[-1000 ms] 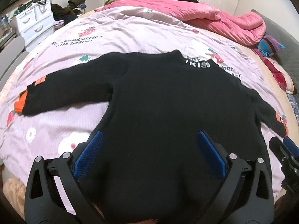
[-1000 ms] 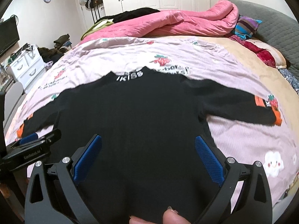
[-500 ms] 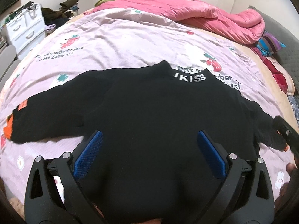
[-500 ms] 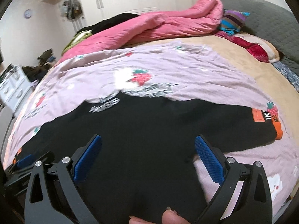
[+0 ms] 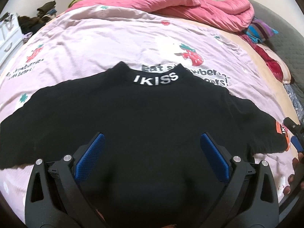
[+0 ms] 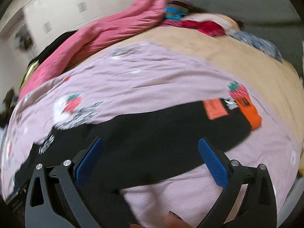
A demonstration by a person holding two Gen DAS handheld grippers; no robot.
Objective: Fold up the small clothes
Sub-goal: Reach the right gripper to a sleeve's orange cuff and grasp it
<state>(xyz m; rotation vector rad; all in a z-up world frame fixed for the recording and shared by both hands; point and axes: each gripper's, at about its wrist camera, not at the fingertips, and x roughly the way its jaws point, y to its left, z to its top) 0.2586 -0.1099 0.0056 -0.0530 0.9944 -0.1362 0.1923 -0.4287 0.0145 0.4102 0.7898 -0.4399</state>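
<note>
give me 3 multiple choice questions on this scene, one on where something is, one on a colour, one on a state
1. Where does the black sweater lie?
A. on the pink strawberry-print sheet
B. on a chair
C. in a drawer

2. What colour is the sleeve cuff at the end of the sleeve in the right wrist view?
A. green
B. orange
C. white

3. How do the jaws of the left gripper stand?
A. shut on the collar
B. shut on a sleeve
C. wide apart, holding nothing

Answers: 1 A, the sweater is spread flat on the sheet, sleeves out to both sides. 2 B, the cuff shows bright orange. 3 C, the blue pads stand far apart over the sweater's body.
</note>
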